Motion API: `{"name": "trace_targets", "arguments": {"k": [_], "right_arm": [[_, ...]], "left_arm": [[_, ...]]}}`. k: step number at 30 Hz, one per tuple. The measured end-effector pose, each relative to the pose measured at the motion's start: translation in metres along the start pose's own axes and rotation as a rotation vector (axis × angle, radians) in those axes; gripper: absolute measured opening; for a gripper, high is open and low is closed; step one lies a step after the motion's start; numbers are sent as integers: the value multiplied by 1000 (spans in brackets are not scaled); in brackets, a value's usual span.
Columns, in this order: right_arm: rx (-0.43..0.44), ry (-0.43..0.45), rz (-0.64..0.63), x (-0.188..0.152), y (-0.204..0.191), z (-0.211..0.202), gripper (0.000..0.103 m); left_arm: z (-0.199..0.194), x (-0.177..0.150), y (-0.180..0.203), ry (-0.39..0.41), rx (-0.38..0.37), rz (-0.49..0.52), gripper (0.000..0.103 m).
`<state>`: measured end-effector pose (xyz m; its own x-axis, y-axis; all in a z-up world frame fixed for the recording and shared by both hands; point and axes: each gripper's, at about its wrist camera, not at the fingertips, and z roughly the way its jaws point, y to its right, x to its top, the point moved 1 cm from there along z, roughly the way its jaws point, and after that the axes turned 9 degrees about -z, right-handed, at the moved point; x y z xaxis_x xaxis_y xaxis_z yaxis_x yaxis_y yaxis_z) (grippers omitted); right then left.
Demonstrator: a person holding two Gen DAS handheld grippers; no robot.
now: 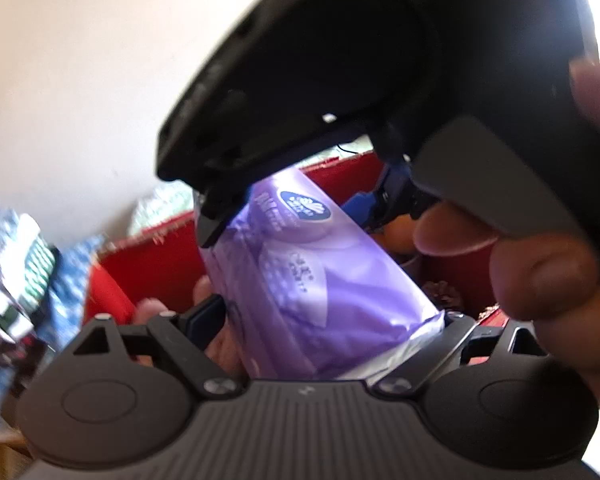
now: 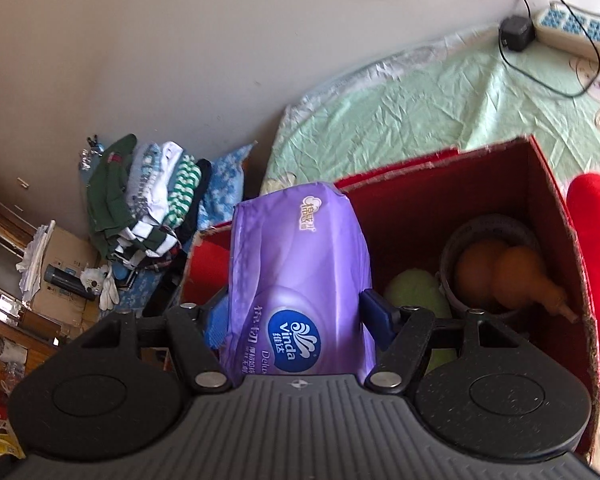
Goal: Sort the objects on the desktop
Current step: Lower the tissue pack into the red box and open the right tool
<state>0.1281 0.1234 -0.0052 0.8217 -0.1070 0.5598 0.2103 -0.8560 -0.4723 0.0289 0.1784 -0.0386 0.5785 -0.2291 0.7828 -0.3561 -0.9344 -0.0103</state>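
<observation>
We have the purple tissue pack point(image 2: 296, 280) clamped between our right tongs point(image 2: 296, 316) over the near-left corner of the red box point(image 2: 440, 200). Our left tongs point(image 1: 332, 320) stand apart around its other end, pads not pressing. It looks light, soft and slippery in film, so we would hold across its narrow sides.

A purple tissue pack point(image 1: 320, 280) is lying between the left gripper point(image 1: 332, 316) fingers; the right gripper point(image 1: 300, 92) is looming at twelve o'clock, over a red box point(image 1: 156, 264).
</observation>
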Motion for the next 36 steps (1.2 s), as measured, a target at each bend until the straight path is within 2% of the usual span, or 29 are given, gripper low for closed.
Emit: {"name": "trace_targets", "arguments": {"k": [4,9,15,21,22,23,24,25,28,31,36], "right_arm": [[-9,-35,-6,2,-4,9,71],[10,-42,-32,0,-10,14,81],[54,1,23,-3,0,-3,81],[67,71,36,-8,4,-33,80],[74,74,30,-10,4,-35,79],[76,76,29,-12,4,-37,79],[73,76,29,-14,4,-36,78],[73,73,28,-16,5,-34,77],[55,59,8,-19,6,-26,75],[33,26,13,-23,10,-17,74],[40,28,19,-26,17,-21,72]], "left_arm": [[0,0,-8,-19,-19,-12,94],[-6,-5,-14,-16,-6,-13,93],[-17,-4,-8,11,11,-15,93],[-42,1,-4,72,18,-30,93],[-34,1,-18,80,15,-27,93],[-8,0,-57,84,13,-24,92],[8,-2,-78,86,14,-16,91],[9,-4,-74,85,25,-1,87],[14,-10,-71,71,56,12,87],[20,-17,-77,43,49,-25,89],[14,-20,-80,59,53,-37,95]]}}
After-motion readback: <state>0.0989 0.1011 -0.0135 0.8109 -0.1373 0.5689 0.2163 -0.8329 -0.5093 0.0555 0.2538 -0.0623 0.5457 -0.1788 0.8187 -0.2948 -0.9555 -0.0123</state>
